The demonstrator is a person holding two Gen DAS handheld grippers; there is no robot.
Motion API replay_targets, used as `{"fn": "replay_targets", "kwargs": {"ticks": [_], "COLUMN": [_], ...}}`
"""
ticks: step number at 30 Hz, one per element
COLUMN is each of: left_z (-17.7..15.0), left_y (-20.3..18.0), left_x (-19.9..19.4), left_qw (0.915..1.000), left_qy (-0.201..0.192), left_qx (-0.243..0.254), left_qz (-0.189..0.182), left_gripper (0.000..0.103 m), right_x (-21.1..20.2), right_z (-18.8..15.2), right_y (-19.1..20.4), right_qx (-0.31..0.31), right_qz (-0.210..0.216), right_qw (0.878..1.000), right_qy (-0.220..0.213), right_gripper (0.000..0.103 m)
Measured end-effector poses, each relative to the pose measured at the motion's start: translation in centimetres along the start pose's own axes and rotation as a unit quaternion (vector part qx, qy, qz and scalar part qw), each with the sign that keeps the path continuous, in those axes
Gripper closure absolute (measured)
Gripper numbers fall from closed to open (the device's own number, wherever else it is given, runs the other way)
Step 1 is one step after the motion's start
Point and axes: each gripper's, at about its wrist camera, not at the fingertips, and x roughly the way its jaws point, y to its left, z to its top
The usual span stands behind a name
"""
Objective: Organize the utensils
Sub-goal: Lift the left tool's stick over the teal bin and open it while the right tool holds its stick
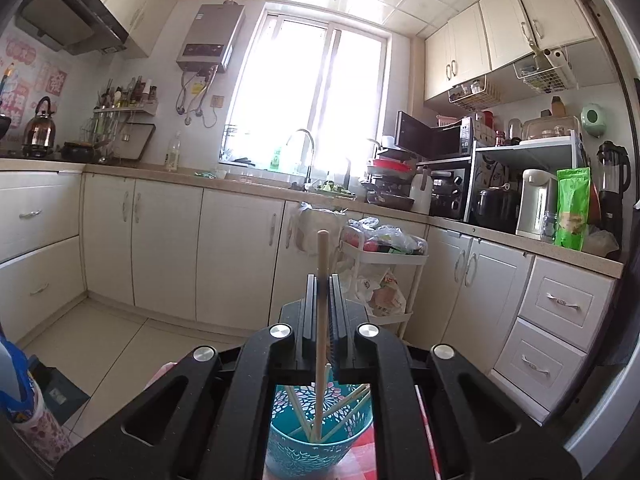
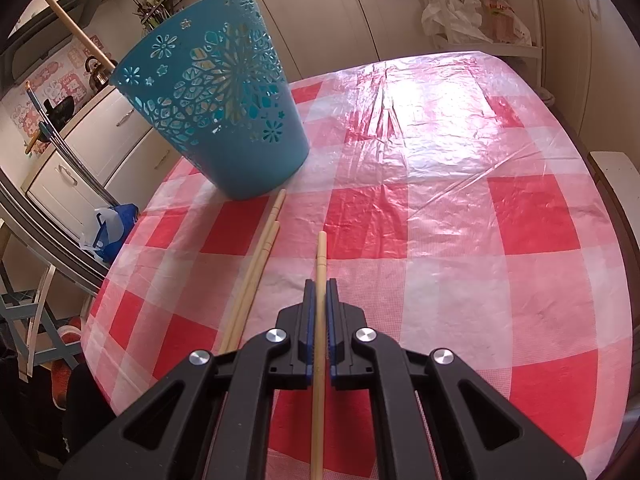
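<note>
My left gripper (image 1: pixel 322 280) is shut on a wooden chopstick (image 1: pixel 322 252) that stands nearly upright. Its lower end reaches down into the teal cut-out basket (image 1: pixel 296 452), which holds several other chopsticks. In the right wrist view the basket (image 2: pixel 224 120) stands on the red-and-white checked tablecloth (image 2: pixel 440 220). A wooden stick (image 2: pixel 76 28) slants up from its rim at the left. My right gripper (image 2: pixel 321 284) is shut on another chopstick (image 2: pixel 321 256), pointing forward low over the table. Two loose chopsticks (image 2: pixel 260 260) lie side by side just left of it, ends near the basket's base.
A white trolley (image 1: pixel 384 272) with plastic bags stands against the kitchen cabinets beyond the table. A blue bag (image 2: pixel 116 224) hangs off the table's left edge, with a folding frame (image 2: pixel 36 320) below it. A pale bench end (image 2: pixel 616 176) shows at the right.
</note>
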Motion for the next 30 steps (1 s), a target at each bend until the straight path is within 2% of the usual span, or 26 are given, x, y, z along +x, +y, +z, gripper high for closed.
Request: {"fn": "replay_targets", "kwargs": {"ticks": [8, 15, 30], "left_z": [-0.7, -3.0, -9.0], "left_y": [0.4, 1.0, 3.1], "left_x": [2.2, 5.1, 9.8], "left_qw": [1.0, 0.9992, 0.9896], "left_qy": [0.005, 0.037, 0.139], "left_qx": [-0.001, -0.003, -0.002], "left_qz": [0.005, 0.017, 0.036], "left_gripper": [0.098, 0.098, 0.098], "right_x": [0.0, -0.1, 0.1], "right_z": [0.0, 0.0, -0.1], "right_y": [-0.2, -0.3, 0.5], "right_qx": [0.005, 0.007, -0.005], "right_qz": [0.005, 0.007, -0.008], "right_qw": [1.0, 1.0, 1.0], "right_qy": [0.0, 0.0, -0.001], "right_gripper": [0.097, 0.097, 0.097]}}
